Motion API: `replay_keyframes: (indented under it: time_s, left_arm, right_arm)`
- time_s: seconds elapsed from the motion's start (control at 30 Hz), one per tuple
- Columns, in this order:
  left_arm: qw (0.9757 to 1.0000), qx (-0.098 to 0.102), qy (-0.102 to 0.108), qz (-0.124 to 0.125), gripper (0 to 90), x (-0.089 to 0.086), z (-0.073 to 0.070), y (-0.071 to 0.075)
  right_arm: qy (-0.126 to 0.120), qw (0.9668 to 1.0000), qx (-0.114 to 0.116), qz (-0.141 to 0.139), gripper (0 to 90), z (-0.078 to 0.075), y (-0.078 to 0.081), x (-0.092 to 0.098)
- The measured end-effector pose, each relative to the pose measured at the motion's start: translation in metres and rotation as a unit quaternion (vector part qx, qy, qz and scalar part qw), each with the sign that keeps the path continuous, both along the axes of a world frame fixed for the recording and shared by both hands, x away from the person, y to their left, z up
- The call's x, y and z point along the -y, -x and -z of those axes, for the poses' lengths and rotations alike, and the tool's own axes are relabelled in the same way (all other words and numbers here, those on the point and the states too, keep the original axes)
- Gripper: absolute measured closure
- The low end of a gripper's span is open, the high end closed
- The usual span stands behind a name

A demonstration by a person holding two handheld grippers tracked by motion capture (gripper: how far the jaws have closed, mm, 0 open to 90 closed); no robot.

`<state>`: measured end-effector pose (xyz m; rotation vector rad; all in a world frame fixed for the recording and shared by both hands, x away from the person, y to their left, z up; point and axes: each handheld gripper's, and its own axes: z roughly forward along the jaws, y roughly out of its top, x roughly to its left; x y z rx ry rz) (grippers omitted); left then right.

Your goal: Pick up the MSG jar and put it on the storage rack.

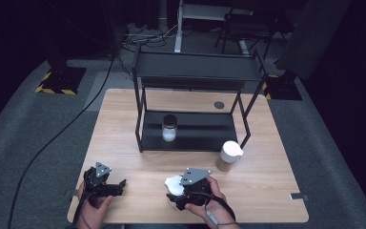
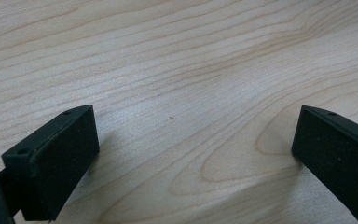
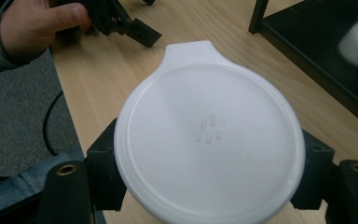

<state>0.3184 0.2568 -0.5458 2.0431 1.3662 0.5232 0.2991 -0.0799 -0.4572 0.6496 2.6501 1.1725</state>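
Note:
A round white-lidded container [image 3: 209,116] stands on the wooden table [image 1: 124,143] near its front edge, its lid tab pointing away from me. My right gripper [image 3: 209,156] is shut on it, one black jaw pressed against each side below the lid rim. In the high view this container [image 1: 173,183] sits under the right gripper [image 1: 180,193]. My left gripper [image 1: 119,183] rests low at the front left, open, and its own view shows the left gripper [image 2: 191,149] with jaws wide apart over bare wood.
A black two-tier rack [image 1: 190,71] stands at the table's middle back, with a black-lidded jar [image 1: 169,128] of white contents on its lower shelf. A second white-lidded cup [image 1: 229,155] stands by the rack's right front leg. The table's front edge is close.

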Motion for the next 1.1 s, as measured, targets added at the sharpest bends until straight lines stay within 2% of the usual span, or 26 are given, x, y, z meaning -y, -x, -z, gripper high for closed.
replay_keyframes:
  time_s: [0.17, 0.53, 0.73, 1.1]
  left_arm:
    - [1.0, 0.0, 0.0, -0.001, 0.2, 0.0, 0.0, 0.0]
    - [1.0, 0.0, 0.001, -0.006, 0.2, 0.001, 0.0, -0.001]
    - [1.0, 0.0, 0.001, -0.005, 0.2, 0.001, 0.0, -0.001]
    - [1.0, -0.001, 0.001, -0.005, 0.2, 0.001, 0.0, -0.001]
  right_arm:
    - [0.009, 1.0, 0.003, 0.0, 30.1, -0.004, -0.001, -0.001]
    - [0.007, 0.9999, 0.008, 0.003, 30.2, -0.023, -0.009, 0.002]
    - [0.016, 0.9997, 0.017, 0.004, 30.2, -0.033, -0.015, 0.001]
    - [0.013, 0.9997, 0.02, 0.001, 30.2, -0.051, -0.03, -0.005]
